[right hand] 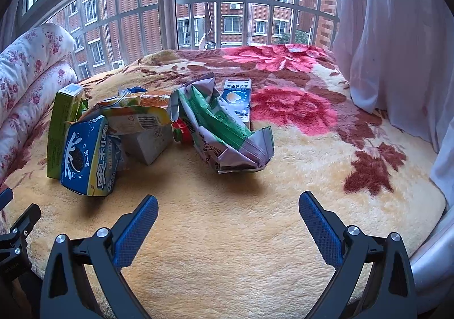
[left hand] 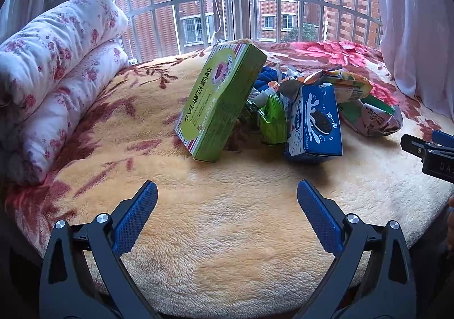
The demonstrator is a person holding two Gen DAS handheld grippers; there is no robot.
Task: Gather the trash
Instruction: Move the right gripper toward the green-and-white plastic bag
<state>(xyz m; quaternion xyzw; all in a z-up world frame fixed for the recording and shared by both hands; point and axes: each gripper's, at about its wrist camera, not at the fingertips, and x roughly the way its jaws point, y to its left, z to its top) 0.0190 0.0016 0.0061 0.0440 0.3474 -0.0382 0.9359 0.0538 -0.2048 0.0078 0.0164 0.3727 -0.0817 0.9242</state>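
Both tools gape wide and hold nothing: the left tool (left hand: pixel 227 199) faces the tilted green box (left hand: pixel 221 103), the right tool (right hand: pixel 228 209) the crumpled wrapper (right hand: pixel 227 134). The trash sits heaped ahead on the blanket (right hand: pixel 227 248). Best to pinch the leaning box across its narrow sides, lest it topple.

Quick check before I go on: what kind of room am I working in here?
Most likely a bedroom, on a bay-window ledge or bed by the window. A plush flowered blanket covers the surface, a folded floral quilt is stacked at the left, and a barred window faces brick apartment blocks.
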